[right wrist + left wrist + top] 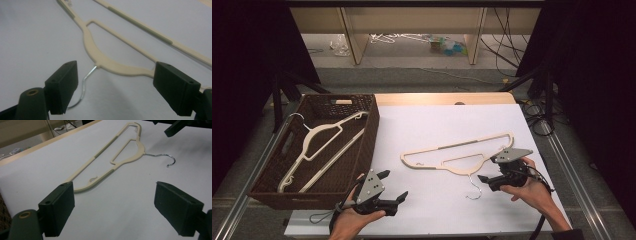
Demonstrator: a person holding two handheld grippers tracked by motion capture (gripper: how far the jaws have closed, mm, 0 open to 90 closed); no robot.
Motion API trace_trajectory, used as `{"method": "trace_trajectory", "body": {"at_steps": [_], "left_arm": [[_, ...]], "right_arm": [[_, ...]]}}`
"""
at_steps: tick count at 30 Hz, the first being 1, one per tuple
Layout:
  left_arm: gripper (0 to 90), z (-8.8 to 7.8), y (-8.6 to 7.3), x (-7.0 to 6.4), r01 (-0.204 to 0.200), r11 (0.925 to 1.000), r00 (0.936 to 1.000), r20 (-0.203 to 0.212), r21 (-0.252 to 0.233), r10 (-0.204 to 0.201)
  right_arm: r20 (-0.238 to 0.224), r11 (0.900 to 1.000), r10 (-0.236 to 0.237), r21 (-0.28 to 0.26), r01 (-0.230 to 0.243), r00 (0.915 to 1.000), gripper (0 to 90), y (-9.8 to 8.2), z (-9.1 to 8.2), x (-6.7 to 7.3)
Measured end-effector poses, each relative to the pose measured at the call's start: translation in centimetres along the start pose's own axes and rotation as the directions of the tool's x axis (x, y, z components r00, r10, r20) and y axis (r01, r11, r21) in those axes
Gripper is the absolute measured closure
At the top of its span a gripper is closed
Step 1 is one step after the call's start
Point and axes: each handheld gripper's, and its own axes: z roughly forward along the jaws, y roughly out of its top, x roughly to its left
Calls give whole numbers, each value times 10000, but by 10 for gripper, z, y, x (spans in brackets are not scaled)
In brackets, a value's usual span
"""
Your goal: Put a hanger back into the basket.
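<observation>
Cream hanger (pixel 460 152) lies flat on the white counter (pixel 432 125), wire hook (pixel 472 190) toward the person. Right hand-held gripper (pixel 492 177) jaws apart beside its neck; left hand-held gripper (pixel 394 187) apart, nearby. Likely light, stiff, slick plastic: grip the thick neck.

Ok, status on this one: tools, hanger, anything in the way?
Left tool open, holding nothing. Right tool open, at the hanger neck. Hanger flat on the white table. Nothing in the way.
</observation>
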Motion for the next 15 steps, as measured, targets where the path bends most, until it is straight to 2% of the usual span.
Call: {"method": "trace_trajectory", "body": {"at_steps": [3,4,9,13,15], "left_arm": [[166,0,0,0,-5,10000,10000,-52,27,5],[167,0,-1,-1,113,9999,9999,-71,62,-113],[169,3,-2,-1,-3,9998,10000,-80,185,4],[171,4,-2,-1,-38,9996,10000,-22,266,39],[174,4,-3,-1,-1,9997,10000,18,258,0]], "right_arm": [[70,9992,-88,396,85,9999,210,1,5,-12],[186,9994,-38,340,31,9998,209,1,8,-16],[24,9951,-17,991,15,10000,222,4,18,-37],[-72,9917,36,1282,-26,10000,228,4,30,-51],[158,9867,-90,1622,64,9998,226,5,36,-55]]}}
